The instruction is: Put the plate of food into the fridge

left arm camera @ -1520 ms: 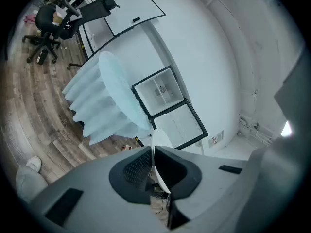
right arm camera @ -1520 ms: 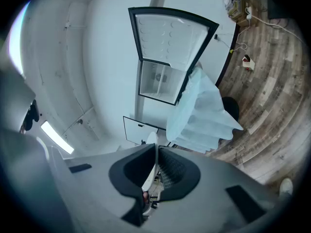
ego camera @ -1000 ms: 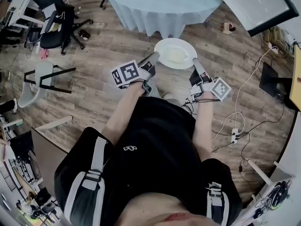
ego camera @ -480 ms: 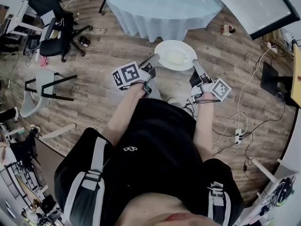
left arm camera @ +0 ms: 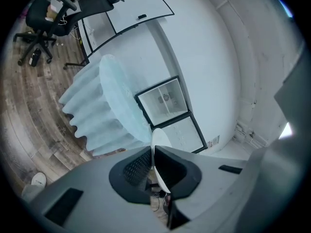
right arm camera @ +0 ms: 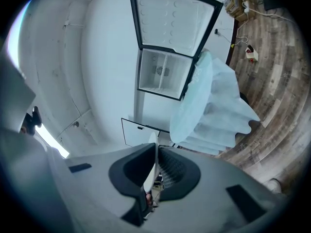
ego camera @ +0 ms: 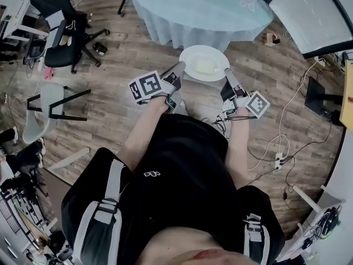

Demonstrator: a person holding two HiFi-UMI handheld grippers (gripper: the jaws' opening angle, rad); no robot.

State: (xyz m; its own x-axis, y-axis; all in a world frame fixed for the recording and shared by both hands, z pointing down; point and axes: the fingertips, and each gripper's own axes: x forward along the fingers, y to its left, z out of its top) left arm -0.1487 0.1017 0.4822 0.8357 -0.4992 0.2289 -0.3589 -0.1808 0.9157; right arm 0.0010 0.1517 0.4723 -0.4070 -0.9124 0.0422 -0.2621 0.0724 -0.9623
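A white plate [ego camera: 204, 62] with pale food on it hangs level over the wood floor, just short of the round table. My left gripper [ego camera: 177, 74] is shut on its left rim and my right gripper [ego camera: 227, 81] is shut on its right rim. In the left gripper view the plate's thin edge [left arm camera: 159, 152] stands between the dark pads of the left gripper [left arm camera: 153, 168]. The right gripper view shows the plate's rim [right arm camera: 151, 165] in the right gripper [right arm camera: 154, 173]. Beyond the table stands the fridge [right arm camera: 163, 76], its door [right arm camera: 175, 18] swung open.
The round table [ego camera: 204, 10] with a light-blue cloth stands between me and the fridge [left arm camera: 165, 101]. A black office chair [ego camera: 60, 21] and a white chair [ego camera: 44, 101] are at the left. Cables and a power strip [ego camera: 276, 159] lie on the floor at the right.
Both grippers keep their hold on the plate. The room has slid slightly in the head view as the person moves, and the table has shifted a little to the right.
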